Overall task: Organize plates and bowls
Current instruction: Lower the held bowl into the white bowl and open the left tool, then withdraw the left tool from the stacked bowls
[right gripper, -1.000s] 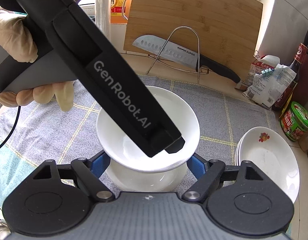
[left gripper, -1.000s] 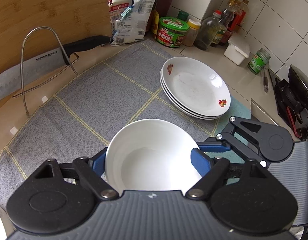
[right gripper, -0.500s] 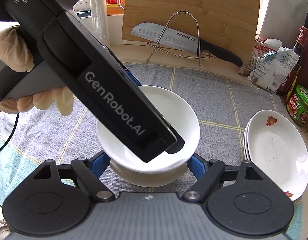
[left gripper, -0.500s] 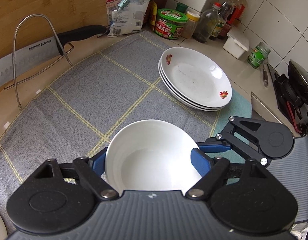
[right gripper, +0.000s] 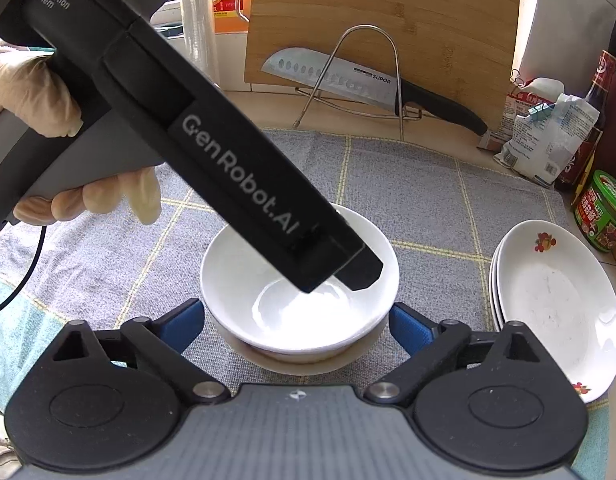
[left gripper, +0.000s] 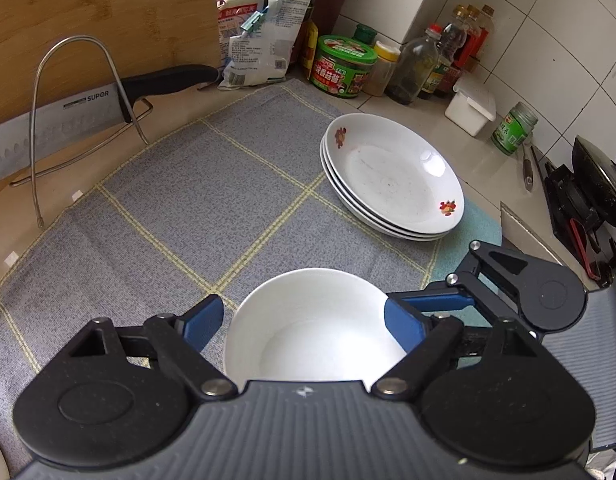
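Grey mat (left gripper: 155,240) lies bare ahead of both grippers, open to the knife rack (left gripper: 79,120) at its far edge. Plates (left gripper: 392,176), three stacked, sit ahead-right of the left gripper (left gripper: 303,320) at the mat's edge. Nested bowls (right gripper: 299,300) sit between both grippers. Right gripper (right gripper: 297,322): jaws just opened wide, pads clear of the lower bowl. Left gripper: jaws just opening, left pad off the rim, right pad beside it; contact undeterminable.
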`<action>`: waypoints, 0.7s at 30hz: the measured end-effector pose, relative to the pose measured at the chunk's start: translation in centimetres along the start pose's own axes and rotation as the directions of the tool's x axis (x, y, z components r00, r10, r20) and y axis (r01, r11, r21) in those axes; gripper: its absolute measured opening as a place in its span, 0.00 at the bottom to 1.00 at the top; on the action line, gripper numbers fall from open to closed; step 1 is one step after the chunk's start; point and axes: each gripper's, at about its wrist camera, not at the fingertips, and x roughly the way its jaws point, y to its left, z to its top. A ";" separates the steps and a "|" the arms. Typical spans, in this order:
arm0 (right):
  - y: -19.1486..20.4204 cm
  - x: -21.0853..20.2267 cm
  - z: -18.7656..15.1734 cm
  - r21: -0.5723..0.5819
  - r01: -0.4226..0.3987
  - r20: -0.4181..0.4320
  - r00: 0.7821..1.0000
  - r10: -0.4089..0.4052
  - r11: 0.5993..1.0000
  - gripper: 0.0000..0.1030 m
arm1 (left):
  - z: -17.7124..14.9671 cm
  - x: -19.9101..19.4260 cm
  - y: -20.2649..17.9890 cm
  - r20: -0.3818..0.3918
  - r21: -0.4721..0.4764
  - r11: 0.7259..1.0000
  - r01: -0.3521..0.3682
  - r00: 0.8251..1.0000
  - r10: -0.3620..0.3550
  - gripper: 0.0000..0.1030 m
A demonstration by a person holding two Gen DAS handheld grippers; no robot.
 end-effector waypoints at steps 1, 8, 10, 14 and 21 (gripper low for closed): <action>0.0 -0.2 0.1 0.001 -0.006 0.011 1.000 0.006 1.000 1.00 | 0.0 -0.3 0.1 0.009 -0.002 1.000 -0.002 1.000 0.002 0.85; -0.4 -1.8 0.2 0.051 -0.053 0.083 0.995 0.048 0.997 1.00 | -0.8 -2.6 0.3 0.085 0.013 0.997 -0.075 0.994 0.074 0.87; -0.1 -2.2 0.0 0.048 -0.079 0.101 0.992 0.074 0.996 1.00 | -1.2 -3.1 0.4 0.098 0.005 0.996 -0.084 0.992 0.083 0.87; 0.8 -2.2 -0.3 0.036 -0.082 0.096 0.992 0.078 0.996 1.00 | -2.5 -4.4 0.5 0.140 -0.022 0.994 -0.104 0.984 0.106 0.87; 1.5 -2.2 -0.6 0.022 -0.055 0.082 0.995 0.053 0.998 1.00 | -5.2 -6.2 0.7 0.203 -0.096 0.984 -0.153 0.964 0.170 0.90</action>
